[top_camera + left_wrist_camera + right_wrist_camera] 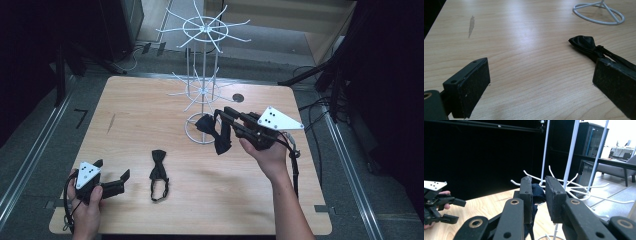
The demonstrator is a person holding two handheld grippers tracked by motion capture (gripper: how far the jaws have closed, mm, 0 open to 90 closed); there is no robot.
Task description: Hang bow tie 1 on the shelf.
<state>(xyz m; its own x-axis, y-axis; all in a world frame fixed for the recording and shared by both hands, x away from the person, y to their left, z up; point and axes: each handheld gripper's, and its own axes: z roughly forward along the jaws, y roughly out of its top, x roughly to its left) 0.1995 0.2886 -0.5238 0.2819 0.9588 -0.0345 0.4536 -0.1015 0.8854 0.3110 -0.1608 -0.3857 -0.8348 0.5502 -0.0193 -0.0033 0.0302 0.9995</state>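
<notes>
A pale wooden table [150, 105] is seen from above, with a white wire display rack with radiating hooks [204, 85] standing on a ring base near its far middle. The right gripper [220, 116] is held raised beside the rack's base by the person's right hand [267, 152], its jaws nearly closed on a black fabric bow tie [215, 132] that hangs down from between them. In the right gripper view, a narrow gap is left between the two black pads [554, 195], and the dark cloth is seen pinched against the left-hand one. The left gripper [114, 171] is rested low at the table's near left corner, with its jaws spread wide and nothing held between them. A second black bow tie with a looped strap [159, 176] lies flat on the wood just beside that gripper; in the left gripper view its end is seen behind the far jaw, and contact cannot be told.
</notes>
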